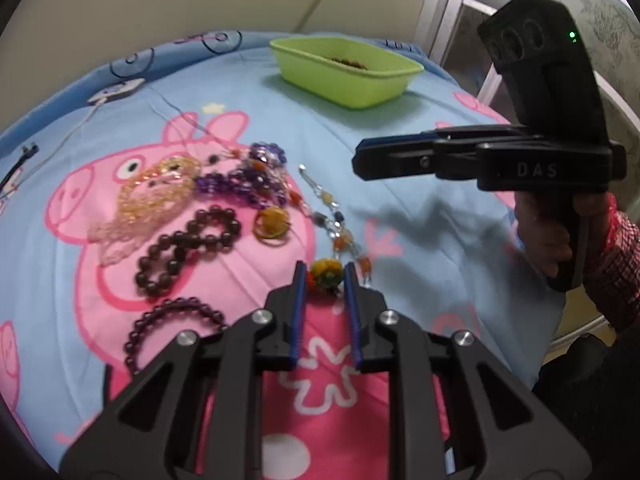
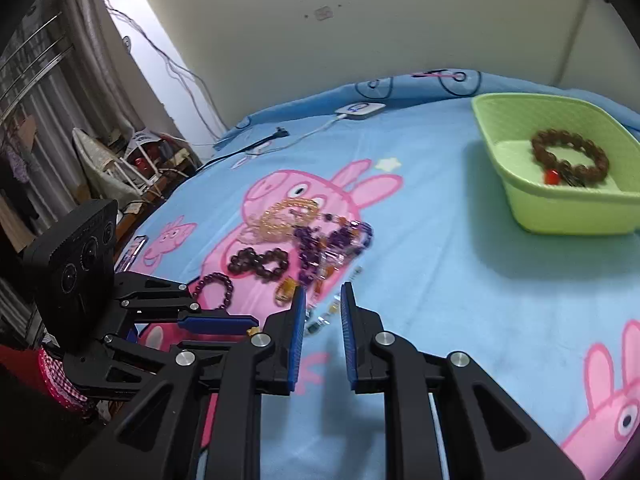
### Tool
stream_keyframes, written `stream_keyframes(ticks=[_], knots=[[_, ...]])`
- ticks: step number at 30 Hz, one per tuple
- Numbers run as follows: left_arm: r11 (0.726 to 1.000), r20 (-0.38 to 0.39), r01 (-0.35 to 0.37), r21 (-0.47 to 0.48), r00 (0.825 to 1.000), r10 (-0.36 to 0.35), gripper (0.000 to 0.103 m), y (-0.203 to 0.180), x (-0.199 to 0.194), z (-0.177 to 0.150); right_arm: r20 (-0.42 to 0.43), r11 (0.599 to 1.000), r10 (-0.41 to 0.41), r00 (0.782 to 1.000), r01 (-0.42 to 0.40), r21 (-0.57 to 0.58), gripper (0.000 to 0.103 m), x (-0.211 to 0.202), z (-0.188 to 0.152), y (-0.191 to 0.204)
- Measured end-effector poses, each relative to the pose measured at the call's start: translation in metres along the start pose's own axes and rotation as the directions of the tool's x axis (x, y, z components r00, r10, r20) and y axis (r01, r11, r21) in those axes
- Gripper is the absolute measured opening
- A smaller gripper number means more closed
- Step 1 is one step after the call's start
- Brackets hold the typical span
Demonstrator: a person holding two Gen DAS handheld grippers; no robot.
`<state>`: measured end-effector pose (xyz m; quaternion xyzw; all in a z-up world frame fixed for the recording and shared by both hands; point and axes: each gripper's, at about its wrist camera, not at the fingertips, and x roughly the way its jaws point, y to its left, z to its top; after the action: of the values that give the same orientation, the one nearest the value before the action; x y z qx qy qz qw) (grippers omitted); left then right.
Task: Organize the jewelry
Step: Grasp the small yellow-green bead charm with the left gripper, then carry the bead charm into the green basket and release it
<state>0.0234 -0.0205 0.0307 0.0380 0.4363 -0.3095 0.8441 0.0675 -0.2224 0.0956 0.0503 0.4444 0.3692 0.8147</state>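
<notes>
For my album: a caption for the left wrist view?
Left gripper closes on a yellow charm beside heaped bracelets; green bin waits behind.

My jewelry lies in a loose heap on the bed's blue cartoon-pig sheet: a pale golden bead strand (image 1: 160, 192) coiled at the left, a purple bead tangle (image 1: 248, 184) beside it, a dark brown bead bracelet (image 1: 184, 248) twisted into a figure eight, and a dark purple bracelet (image 1: 168, 328) nearest me. A yellow-orange charm (image 1: 326, 274) ends a thin beaded chain. In the green basket (image 2: 520, 200) rests a brown bracelet (image 2: 570, 156).
</notes>
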Motion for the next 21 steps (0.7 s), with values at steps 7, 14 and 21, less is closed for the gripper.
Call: stream_keyframes(ticks=[7,14,21], knots=[[0.992,0.106,0.035,-0.124,0.994,-0.022,0.017,0.027,-0.043,-0.009,-0.066,0.987,-0.022,0.998,0.012,-0.159,0.000,0.030,0.006,0.036],[0.983,0.116,0.026,-0.182,0.993,-0.004,0.017,0.035,-0.051,-0.022,-0.130,0.954,-0.126,0.983,0.084,-0.288,0.000,0.069,0.003,0.056],[0.982,0.113,0.021,-0.185,0.994,0.000,0.018,0.033,-0.051,-0.023,-0.144,0.959,-0.104,0.984,0.060,-0.279,0.000,0.065,-0.002,0.052]])
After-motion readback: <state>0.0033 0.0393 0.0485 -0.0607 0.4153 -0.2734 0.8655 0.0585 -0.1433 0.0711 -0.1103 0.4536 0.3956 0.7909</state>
